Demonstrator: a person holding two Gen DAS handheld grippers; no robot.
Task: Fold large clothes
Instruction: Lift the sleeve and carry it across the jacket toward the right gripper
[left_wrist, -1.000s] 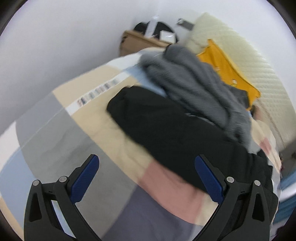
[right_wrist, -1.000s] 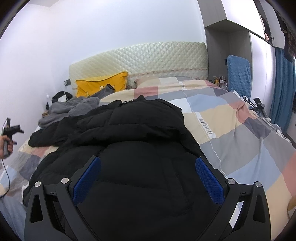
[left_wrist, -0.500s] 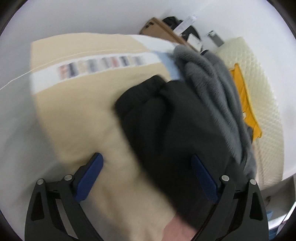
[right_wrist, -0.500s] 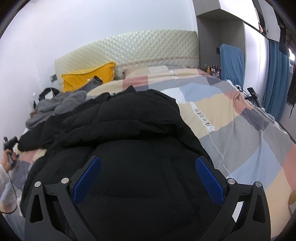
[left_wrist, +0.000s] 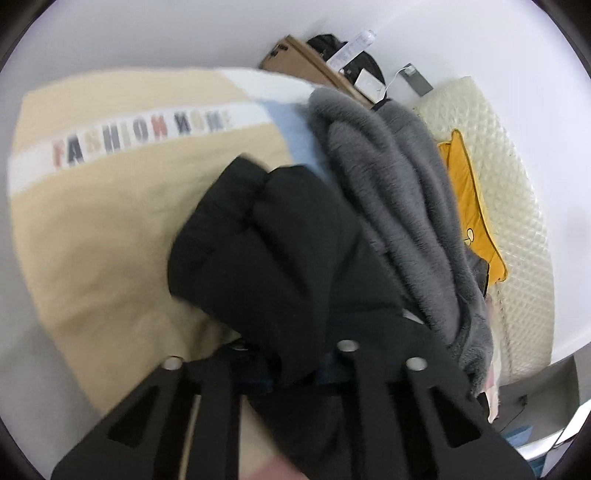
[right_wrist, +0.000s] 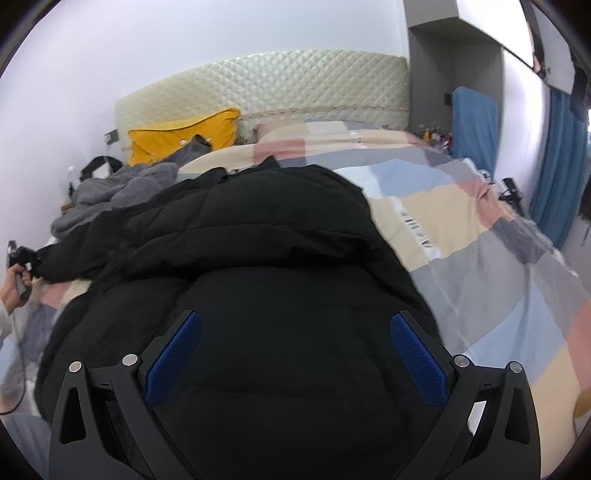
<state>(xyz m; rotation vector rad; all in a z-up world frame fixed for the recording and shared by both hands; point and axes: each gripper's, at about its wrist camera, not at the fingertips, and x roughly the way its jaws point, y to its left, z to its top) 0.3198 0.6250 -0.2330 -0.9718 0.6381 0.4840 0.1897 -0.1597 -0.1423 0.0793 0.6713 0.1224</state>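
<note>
A big black puffer jacket (right_wrist: 258, 258) lies spread on the bed. Its sleeve (left_wrist: 273, 243) reaches out over the beige quilt in the left wrist view. My left gripper (left_wrist: 291, 373) is shut on that sleeve, with black fabric bunched between the fingers. My right gripper (right_wrist: 291, 354) is open, its blue pads wide apart just above the jacket's body, holding nothing. The left gripper also shows at the far left of the right wrist view (right_wrist: 20, 258), at the sleeve end.
A grey fleece garment (left_wrist: 399, 206) lies beside the sleeve, toward the headboard. A yellow pillow (right_wrist: 184, 136) leans on the quilted headboard (right_wrist: 280, 88). The patchwork quilt (right_wrist: 480, 258) covers the bed. A brown bedside box (left_wrist: 306, 62) stands by the wall. Blue curtains (right_wrist: 561, 162) hang at right.
My left gripper moved in over the black sleeve and shut on it; it was open before. My right gripper stayed open above the jacket and shifted slightly.
</note>
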